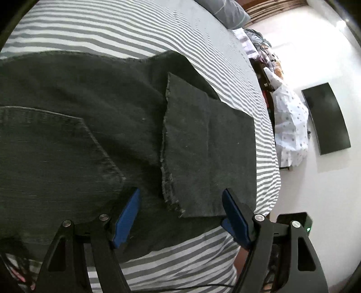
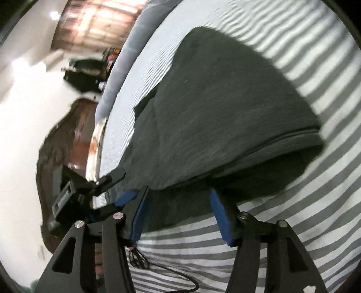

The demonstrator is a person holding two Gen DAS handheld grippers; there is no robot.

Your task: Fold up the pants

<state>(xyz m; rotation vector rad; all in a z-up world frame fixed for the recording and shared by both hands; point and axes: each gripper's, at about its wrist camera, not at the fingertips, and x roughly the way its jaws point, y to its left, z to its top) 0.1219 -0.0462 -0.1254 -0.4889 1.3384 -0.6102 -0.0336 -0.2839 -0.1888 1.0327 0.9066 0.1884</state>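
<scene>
Dark grey-black denim pants (image 1: 90,126) lie flat on a grey-and-white striped bed sheet (image 1: 135,27). A leg end with a frayed hem (image 1: 167,157) is folded back over the seat, next to a back pocket (image 1: 52,153). My left gripper (image 1: 180,202) is open, its blue pads (image 1: 127,216) just above the near edge of the pants, holding nothing. In the right wrist view the folded pants (image 2: 221,108) show a thick fold edge at the right. My right gripper (image 2: 178,209) is open and empty at their near edge. The other gripper (image 2: 74,191) shows at the left.
A grey pillow (image 1: 227,11) lies at the head of the bed. Past the bed edge are a white wall, a black TV screen (image 1: 327,119) and a pile of patterned cloth (image 1: 291,126). A cable (image 2: 162,270) trails over the sheet near my right gripper.
</scene>
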